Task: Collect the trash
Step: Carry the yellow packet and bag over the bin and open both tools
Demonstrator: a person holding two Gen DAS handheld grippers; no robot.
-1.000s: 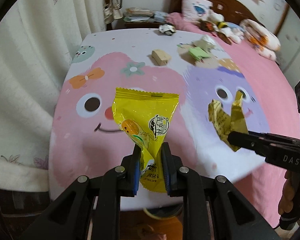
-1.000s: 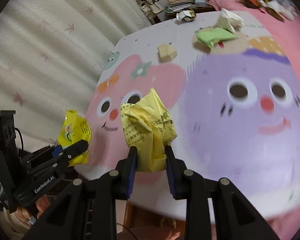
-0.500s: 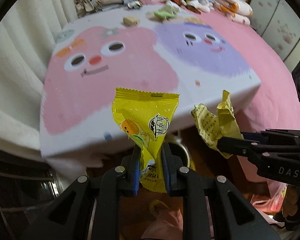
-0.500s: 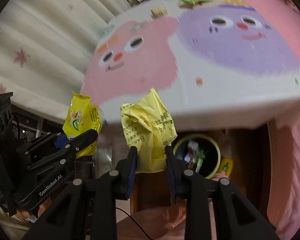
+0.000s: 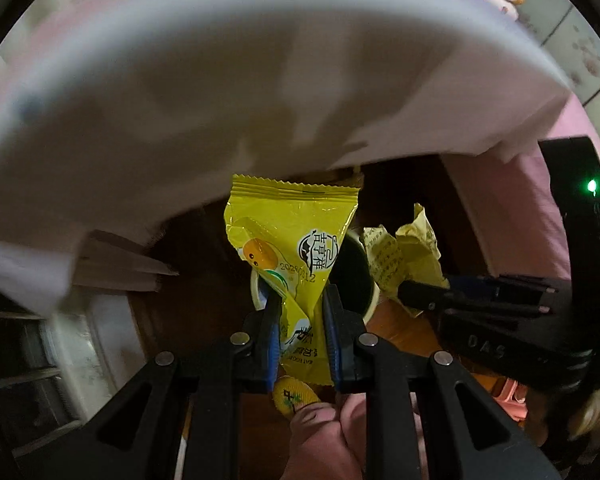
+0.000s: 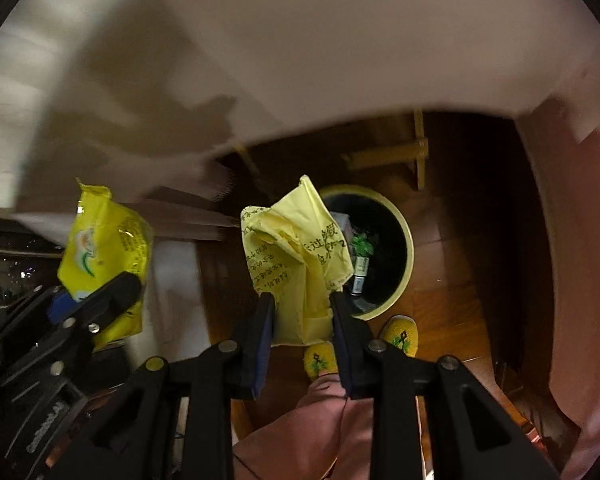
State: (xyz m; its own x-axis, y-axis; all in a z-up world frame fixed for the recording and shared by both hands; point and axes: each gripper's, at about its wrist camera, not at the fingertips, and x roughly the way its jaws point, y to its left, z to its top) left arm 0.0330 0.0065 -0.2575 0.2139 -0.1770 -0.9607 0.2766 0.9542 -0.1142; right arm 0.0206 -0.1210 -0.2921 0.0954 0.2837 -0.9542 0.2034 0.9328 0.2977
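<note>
the left gripper (image 5: pixel 300 312) clamps a yellow snack packet (image 5: pixel 290 236), the right gripper (image 6: pixel 302 316) crumpled yellow paper (image 6: pixel 296 248); released off-centre, either could miss the bin (image 6: pixel 404 280) beneath.

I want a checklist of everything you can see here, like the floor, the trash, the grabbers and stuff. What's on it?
Surface: wooden floor below the overhanging tablecloth.
Job's things: yellow snack packet; crumpled yellow wrapper; round bin with trash inside.
Clutter: yellow slippers by the bin.
Grippers: left gripper shut on the packet; right gripper shut on the wrapper.
Cables: nothing seen.
Surroundings: pink bedding on the right; dark under the table.
</note>
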